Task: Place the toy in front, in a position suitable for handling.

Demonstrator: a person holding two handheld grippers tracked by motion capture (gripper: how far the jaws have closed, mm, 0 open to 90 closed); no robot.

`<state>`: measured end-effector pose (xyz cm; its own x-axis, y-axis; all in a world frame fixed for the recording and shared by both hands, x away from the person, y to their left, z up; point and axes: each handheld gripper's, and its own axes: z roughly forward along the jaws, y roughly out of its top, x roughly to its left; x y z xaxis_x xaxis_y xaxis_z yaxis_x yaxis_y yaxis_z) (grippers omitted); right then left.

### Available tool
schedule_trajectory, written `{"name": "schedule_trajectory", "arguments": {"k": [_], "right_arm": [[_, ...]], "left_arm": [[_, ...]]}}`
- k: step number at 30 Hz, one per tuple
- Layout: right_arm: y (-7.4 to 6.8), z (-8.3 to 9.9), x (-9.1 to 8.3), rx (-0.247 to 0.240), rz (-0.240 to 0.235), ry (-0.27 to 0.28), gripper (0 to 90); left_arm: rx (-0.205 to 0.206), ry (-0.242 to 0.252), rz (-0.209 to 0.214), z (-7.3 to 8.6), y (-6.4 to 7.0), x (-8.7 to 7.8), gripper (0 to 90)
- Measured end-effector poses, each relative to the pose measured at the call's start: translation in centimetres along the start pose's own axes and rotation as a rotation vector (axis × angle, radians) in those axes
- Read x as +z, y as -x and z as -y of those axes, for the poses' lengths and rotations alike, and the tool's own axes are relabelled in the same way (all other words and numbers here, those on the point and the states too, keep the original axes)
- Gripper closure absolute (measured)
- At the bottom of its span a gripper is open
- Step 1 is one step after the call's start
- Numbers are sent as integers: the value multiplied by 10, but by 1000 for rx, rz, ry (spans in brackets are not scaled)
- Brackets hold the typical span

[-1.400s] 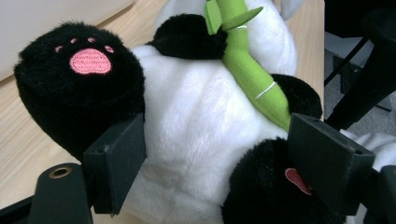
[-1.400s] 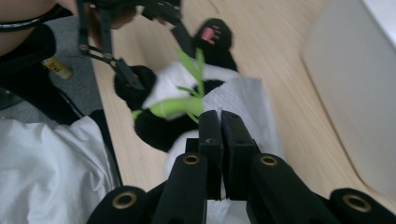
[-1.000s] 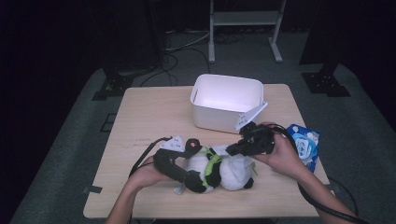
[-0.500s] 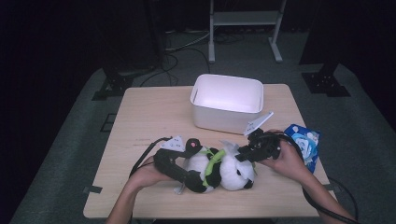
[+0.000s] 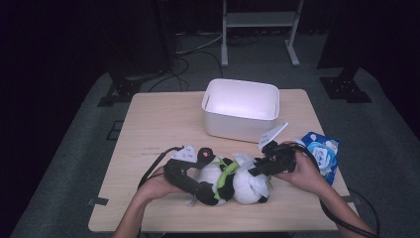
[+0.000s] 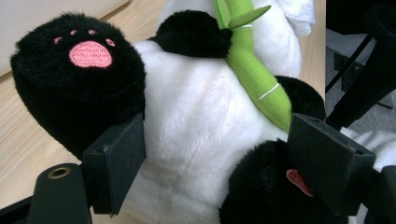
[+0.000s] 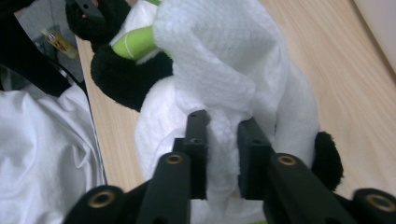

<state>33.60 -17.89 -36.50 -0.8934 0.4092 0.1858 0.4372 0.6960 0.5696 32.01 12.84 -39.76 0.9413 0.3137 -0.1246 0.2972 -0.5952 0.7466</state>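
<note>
1. Two tools are working on a plush panda (image 5: 218,181) that is lying on the counter (image 5: 163,124), in front of the white bin (image 5: 241,106).
2. Left tool (image 5: 198,191) is straddling the panda's body with its jaws spread wide, a black paw (image 6: 79,84) lying against one jaw.
3. Right tool (image 5: 255,171) is pinching a fold of white cloth (image 7: 224,79), draped over the panda's head, jaws nearly closed.
4. Right of the panda, a blue packet (image 5: 322,151) is lying near the counter's edge.

White bin (image 5: 241,110) mid-table, blue packet (image 5: 322,154) at right edge, wooden table (image 5: 153,129)
</note>
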Motion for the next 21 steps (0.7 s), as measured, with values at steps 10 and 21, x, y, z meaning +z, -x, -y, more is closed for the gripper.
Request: {"name": "schedule_trajectory", "arguments": {"k": [10,21], "right_arm": [[-23,-32,7,-94,0,15,816],[-24,-28,18,-94,8,27,810]], "left_arm": [[0,-2,-5,1,2,1,188],[-6,5,-10,2,2,2,189]]}}
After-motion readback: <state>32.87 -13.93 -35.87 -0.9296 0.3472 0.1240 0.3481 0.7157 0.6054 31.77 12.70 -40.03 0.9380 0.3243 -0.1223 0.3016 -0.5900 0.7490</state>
